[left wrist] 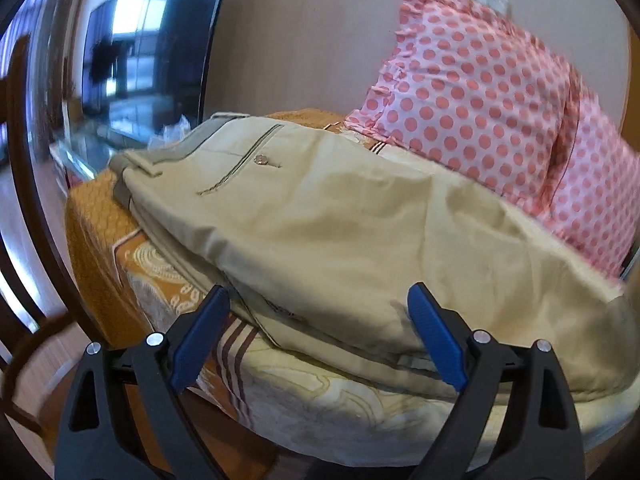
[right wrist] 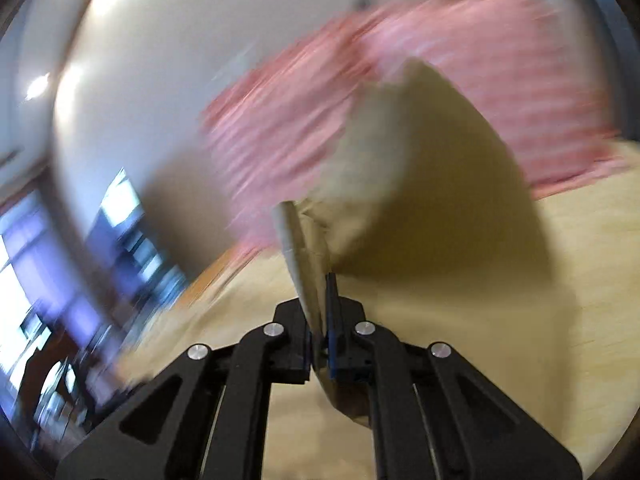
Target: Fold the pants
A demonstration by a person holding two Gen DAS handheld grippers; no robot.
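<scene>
Beige pants (left wrist: 320, 220) lie across the bed, waistband and buttoned back pocket at the upper left of the left wrist view. My left gripper (left wrist: 320, 300) is open, its blue pads on either side of the pants' near edge, holding nothing. In the blurred right wrist view my right gripper (right wrist: 320, 300) is shut on a fold of the beige pants (right wrist: 400, 152), and the cloth rises in a peak above the bed.
Pink polka-dot pillows (left wrist: 480, 92) lean against the wall behind the pants, and show blurred in the right wrist view (right wrist: 300, 128). An orange and cream patterned bedspread (left wrist: 132, 264) covers the bed. A dark TV screen (left wrist: 160, 48) stands at the left.
</scene>
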